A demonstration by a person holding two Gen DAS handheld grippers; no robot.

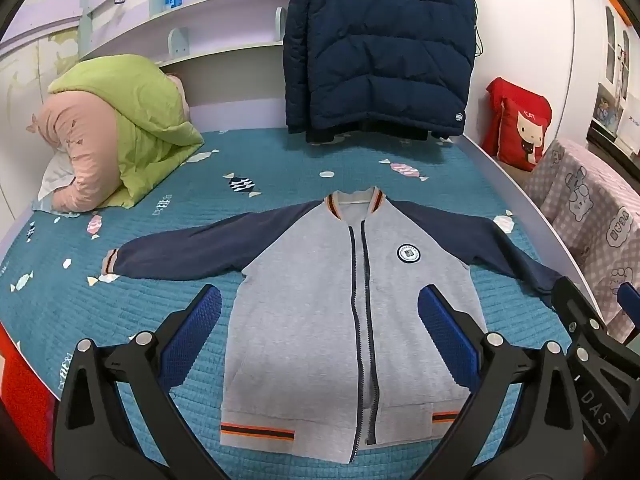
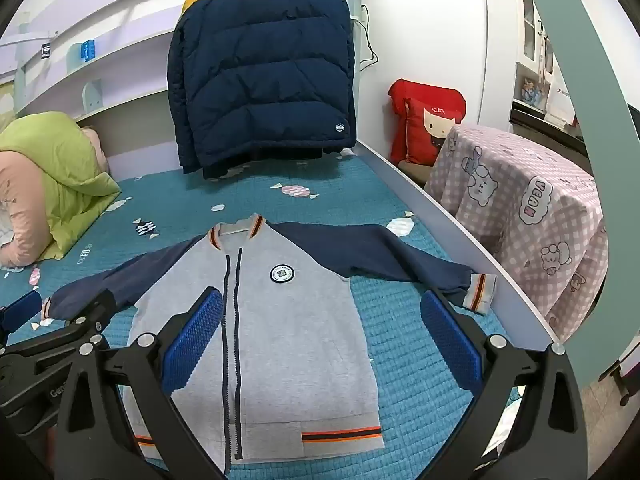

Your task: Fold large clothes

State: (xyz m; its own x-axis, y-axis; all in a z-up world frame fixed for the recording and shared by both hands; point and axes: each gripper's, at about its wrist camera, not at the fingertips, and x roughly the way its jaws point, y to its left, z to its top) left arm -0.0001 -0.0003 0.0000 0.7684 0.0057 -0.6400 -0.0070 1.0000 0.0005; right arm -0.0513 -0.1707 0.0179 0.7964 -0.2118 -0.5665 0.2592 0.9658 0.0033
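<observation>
Grey jacket (image 1: 320,300) flat on bed (image 1: 120,320), zipped, sleeves spread; no fold made, all folding outstanding; left hand-held gripper (image 1: 320,336) and right hand-held gripper (image 2: 320,336) spread wide, empty

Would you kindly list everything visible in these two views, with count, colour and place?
zip jacket: one, grey body with navy sleeves, spread flat face up on the bed, sleeves out to both sides
bedspread: one, teal with a candy print, covering the bed
puffer coat: one, navy with yellow top, hanging at the far end of the bed
quilt: one, green and pink, bundled at the far left of the bed
cushion: one, red with a cat picture, beyond the bed's right edge
checked cloth: one, pink with cartoon bears, draped right of the bed
left gripper: one, black with blue pads, open above the jacket
right gripper: one, same colours, open above the jacket
</observation>
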